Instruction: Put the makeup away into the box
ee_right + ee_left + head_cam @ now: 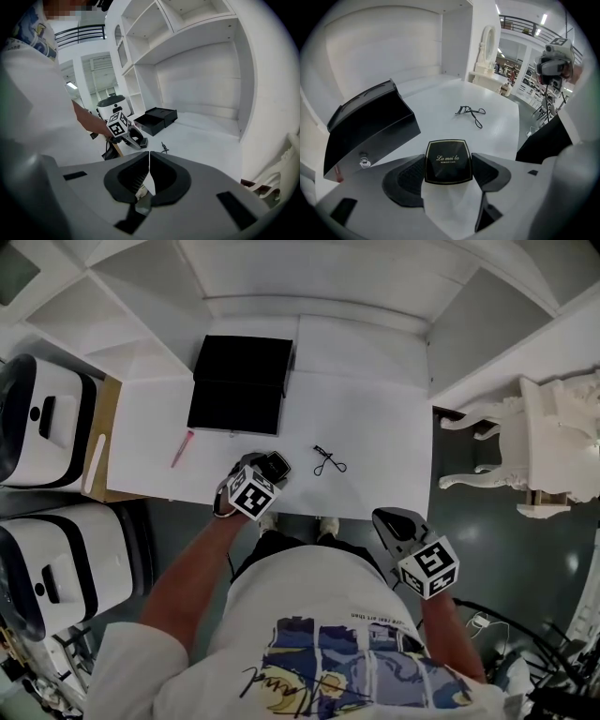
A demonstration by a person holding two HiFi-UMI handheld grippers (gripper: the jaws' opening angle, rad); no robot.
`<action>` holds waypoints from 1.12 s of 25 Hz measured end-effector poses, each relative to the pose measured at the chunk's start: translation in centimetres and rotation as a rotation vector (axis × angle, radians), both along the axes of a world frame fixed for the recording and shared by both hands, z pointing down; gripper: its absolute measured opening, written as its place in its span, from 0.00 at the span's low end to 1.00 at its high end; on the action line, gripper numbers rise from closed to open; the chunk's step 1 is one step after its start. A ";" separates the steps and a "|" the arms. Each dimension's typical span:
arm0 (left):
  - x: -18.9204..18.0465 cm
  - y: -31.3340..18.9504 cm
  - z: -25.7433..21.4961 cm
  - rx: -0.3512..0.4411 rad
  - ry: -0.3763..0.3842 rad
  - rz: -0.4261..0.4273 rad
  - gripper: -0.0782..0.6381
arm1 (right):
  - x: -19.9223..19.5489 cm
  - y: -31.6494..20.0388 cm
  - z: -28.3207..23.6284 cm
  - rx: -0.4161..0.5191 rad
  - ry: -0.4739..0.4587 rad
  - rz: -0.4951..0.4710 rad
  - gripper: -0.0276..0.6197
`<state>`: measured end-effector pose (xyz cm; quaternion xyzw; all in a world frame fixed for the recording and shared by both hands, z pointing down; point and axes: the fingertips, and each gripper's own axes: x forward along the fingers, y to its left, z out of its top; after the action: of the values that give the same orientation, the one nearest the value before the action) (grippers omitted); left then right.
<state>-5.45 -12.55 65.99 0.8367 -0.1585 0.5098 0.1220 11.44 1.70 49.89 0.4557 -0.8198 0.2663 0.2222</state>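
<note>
Off the near edge of the table [375, 427], by the person's waist, the right gripper [392, 521] hung with its jaws pressed together and nothing in them. Just ahead, at the table's front edge, the left gripper [448, 174] pointed steeply down over the compact [447, 159]. Its jaws were spread about as wide as they would go, one pad at each side of the black case, which lay flat on the white top. The pads sat right at its edges, but I saw no squeeze; I'd call it straddled, not gripped. Further in lay the curler [329, 461], off to the right and well apart, and a pink pencil [182, 448] to the left. Beyond them, at the back, stood the box [239, 385], black, lid thrown open, its inside too dark to read.

The worry, to my eye, was the fit. The compact filled nearly the whole gap, so the pads would catch only its thin rim. Closed off-centre, they could pinch a corner and squirt the glossy case out — and it lay so near the front edge that it might go to the floor. A weak hold could also let it tip on the way to the box.
</note>
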 end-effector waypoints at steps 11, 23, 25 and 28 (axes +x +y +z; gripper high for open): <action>-2.6 -1.3 -5.9 0.022 0.116 -0.005 0.57 | -3.7 -2.5 -0.3 0.012 0.013 -0.012 0.09; -8.3 -11.0 -10.7 0.133 0.114 -0.073 0.57 | -7.4 -4.4 -1.0 0.049 0.030 0.006 0.09; -8.6 -13.0 -10.3 0.138 0.099 -0.079 0.57 | -7.7 -4.4 -1.1 0.049 0.035 0.021 0.09; -8.7 -15.2 -9.1 0.130 0.057 -0.080 0.57 | -8.0 -3.9 -1.2 0.043 0.041 0.052 0.09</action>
<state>-14.19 -27.73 56.94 0.8501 -0.2210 0.4691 0.0924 3.43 -2.22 48.74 0.4867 -0.8085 0.2450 0.2223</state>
